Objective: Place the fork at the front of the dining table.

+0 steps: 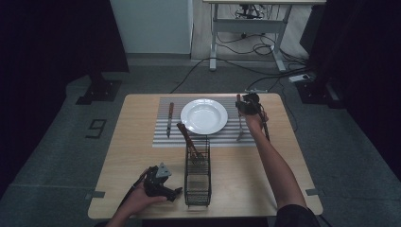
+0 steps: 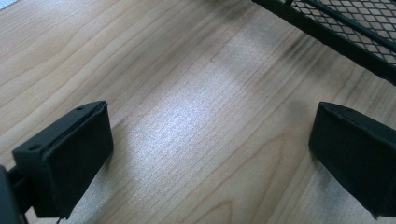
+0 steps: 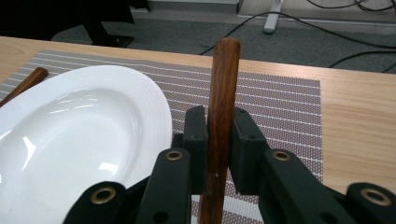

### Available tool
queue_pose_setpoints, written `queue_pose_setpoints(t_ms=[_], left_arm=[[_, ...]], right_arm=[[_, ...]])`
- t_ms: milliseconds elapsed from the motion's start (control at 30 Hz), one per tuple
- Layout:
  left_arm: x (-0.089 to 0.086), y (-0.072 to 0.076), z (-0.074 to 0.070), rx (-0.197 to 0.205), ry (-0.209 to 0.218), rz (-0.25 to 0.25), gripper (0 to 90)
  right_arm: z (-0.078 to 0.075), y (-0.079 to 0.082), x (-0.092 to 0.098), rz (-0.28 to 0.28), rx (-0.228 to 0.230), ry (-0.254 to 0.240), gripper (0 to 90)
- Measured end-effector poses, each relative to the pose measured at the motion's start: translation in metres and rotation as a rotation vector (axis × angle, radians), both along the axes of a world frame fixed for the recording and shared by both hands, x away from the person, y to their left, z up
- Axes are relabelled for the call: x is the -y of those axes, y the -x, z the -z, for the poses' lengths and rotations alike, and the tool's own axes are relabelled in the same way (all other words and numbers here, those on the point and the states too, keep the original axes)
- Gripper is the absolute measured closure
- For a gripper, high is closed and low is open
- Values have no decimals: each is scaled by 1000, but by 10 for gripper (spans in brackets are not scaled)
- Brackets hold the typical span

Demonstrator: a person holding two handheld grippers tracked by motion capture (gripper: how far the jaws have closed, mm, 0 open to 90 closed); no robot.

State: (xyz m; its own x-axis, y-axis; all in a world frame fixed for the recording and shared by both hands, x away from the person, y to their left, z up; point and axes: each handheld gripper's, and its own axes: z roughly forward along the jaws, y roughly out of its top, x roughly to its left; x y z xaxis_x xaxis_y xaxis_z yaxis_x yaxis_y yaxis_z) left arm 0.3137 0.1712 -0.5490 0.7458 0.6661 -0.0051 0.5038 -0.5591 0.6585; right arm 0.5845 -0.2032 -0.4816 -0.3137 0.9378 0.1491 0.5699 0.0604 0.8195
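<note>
— Jaws first: how did they stand on the right gripper point(image 3: 219, 140)?

— Clamped on a wooden handle point(image 3: 222, 107). In the right gripper view the two black pads pressed on it from either side, and its rounded end stood up above them.

— What did that handle belong to?

— A fork point(image 1: 240, 124), going by the high view: the brown handle sat in the right gripper point(image 1: 248, 105) at the far right of the table point(image 1: 127, 161), and a pale metal stem with tines ran back toward the person, over the striped placemat point(image 1: 161, 137). Whether the tines touched the mat I couldn't tell.

— And where was it relative to the plate?

— Just to the right of the white plate point(image 1: 204, 116), apart from its rim. A knife point(image 1: 169, 119) with the same sort of handle lay on the mat on the plate's other side.

— What about the left gripper?

— The left gripper point(image 1: 166, 189) rested low at the near edge, held in the person's hand, just beside a black wire caddy point(image 1: 197, 182). In the left gripper view its jaws stood wide apart with bare wood between them, and the caddy's mesh point(image 2: 355, 28) crossed the upper right corner.

— Anything in the caddy?

— More wooden-handled utensils point(image 1: 188, 139) leaned out of its far end, toward the plate. Which kind they were was too small to make out.
</note>
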Motion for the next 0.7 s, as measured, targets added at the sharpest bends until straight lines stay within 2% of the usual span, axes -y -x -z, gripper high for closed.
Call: queue_pose_setpoints(t_ms=[300, 467, 600, 700], left_arm=[[0, 0, 0, 0, -1, 0, 0], [0, 0, 0, -1, 0, 0, 0], [0, 0, 0, 0, 0, 1, 0], [0, 0, 0, -1, 0, 1, 0]], right_arm=[[24, -14, 5, 30, -60, -19, 771], [35, -20, 5, 42, -71, -38, 771], [39, -27, 2, 32, -100, -22, 768], [42, -33, -2, 33, -82, -10, 774]])
